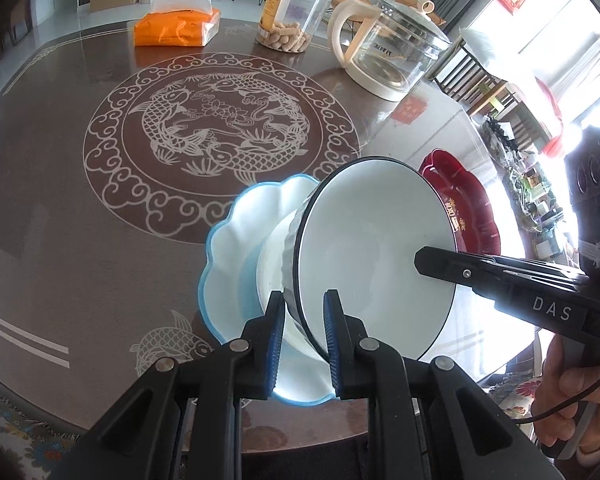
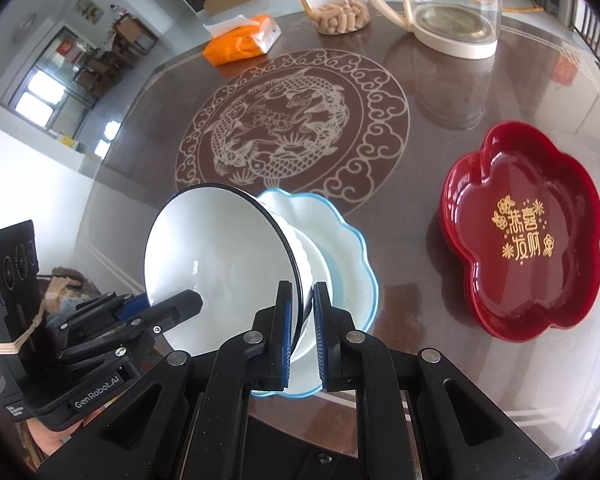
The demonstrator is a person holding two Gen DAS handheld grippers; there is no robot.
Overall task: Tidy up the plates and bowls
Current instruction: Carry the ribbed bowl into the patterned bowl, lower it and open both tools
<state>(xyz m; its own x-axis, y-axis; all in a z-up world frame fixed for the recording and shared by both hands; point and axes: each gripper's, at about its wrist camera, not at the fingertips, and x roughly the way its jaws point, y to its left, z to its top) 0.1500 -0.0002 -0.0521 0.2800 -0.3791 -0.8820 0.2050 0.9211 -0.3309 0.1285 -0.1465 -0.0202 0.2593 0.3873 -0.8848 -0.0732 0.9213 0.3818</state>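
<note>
Nearest the cameras, both pairs of fingers are clamped on the rim of 1 white bowl (image 1: 372,256) with a thin dark edge. The left gripper (image 1: 303,344) pinches the bowl's near rim, 1 blue pad inside and 1 outside the wall. The right gripper (image 2: 301,334) grips the rim on the opposite side, its pads nearly together with only the thin wall between them. In the left wrist view the right gripper's black finger reaches across the bowl's white inside.

The bowl is tipped steeply on edge. Just behind and under it is a white scalloped plate (image 1: 236,248) with a blue rim, lying near the table's front edge; the bowl's outer wall seems to press into the plate, though the exact contact is hidden.

To the right, well apart from the blue-rimmed plate, a stack of red flower-shaped plates (image 2: 528,232) with gold lettering sits on the table (image 2: 404,152). Bare brown table with a white fish medallion (image 1: 220,136) stretches between and beyond these.

At the far edge stand an orange tissue pack (image 1: 176,26), a clear jar of snacks (image 1: 290,12), and a glass kettle (image 1: 396,46) with a cream handle.
</note>
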